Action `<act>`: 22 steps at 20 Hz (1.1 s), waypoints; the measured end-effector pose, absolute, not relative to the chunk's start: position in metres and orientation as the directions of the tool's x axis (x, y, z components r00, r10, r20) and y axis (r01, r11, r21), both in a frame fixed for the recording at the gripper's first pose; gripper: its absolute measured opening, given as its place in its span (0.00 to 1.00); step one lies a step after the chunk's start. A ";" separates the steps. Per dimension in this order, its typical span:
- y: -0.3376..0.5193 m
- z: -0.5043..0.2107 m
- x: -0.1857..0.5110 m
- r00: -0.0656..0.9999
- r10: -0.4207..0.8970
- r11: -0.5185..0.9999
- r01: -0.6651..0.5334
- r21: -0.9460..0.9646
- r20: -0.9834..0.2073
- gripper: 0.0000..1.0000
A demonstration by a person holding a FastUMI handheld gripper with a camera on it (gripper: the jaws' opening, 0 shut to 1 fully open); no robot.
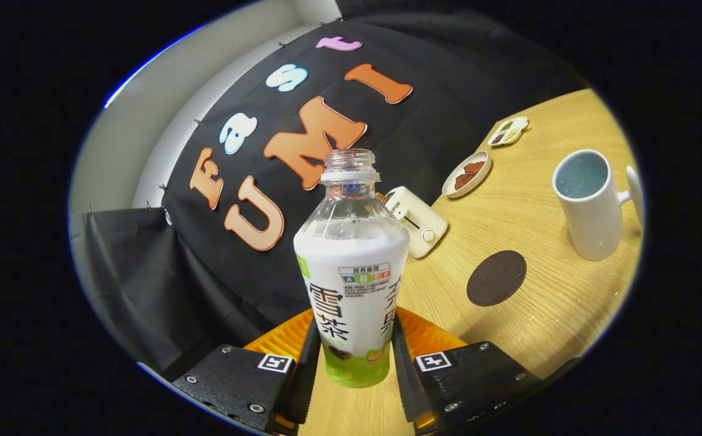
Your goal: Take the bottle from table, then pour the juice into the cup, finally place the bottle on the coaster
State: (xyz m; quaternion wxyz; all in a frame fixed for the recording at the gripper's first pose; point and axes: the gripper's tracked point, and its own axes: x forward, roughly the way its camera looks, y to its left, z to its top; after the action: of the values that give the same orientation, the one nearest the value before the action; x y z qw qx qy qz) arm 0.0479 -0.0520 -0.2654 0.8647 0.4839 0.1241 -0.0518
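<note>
Clear plastic at the neck and a white printed sleeve below mark the uncapped tea bottle (351, 272), which is held upright between the fingers of the gripper (354, 354); both fingers are pressed against its lower sides, closed only as far as the bottle's width allows, and its green base appears lifted just clear of the wooden table (544, 303), though contact cannot be ruled out; the view is tilted, so the table runs up to the right. The white mug (590, 203) stands well apart, beyond and to the right of the fingers, and the dark round coaster (496, 278) lies between bottle and mug.

With no cap on, liquid could be spilled if the bottle is swung or tipped before its mouth is over the mug; the smooth sleeve could be let slip through the fingers once the bottle is tilted; the mug could be knocked by a low approach.

Pale wood grain is shown on the table; a cream toaster (417, 219), a dish of reddish food (467, 174) and a small divided dish (509, 130) are set further back, near the black cloth wall.
</note>
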 end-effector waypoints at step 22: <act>-0.117 -0.268 0.036 0.981 -0.132 -0.080 0.129 0.988 -0.139 0.58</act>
State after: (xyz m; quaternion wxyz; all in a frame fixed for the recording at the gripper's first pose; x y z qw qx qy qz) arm 0.0361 -0.1165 -0.2679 0.6782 0.7285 -0.0008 -0.0963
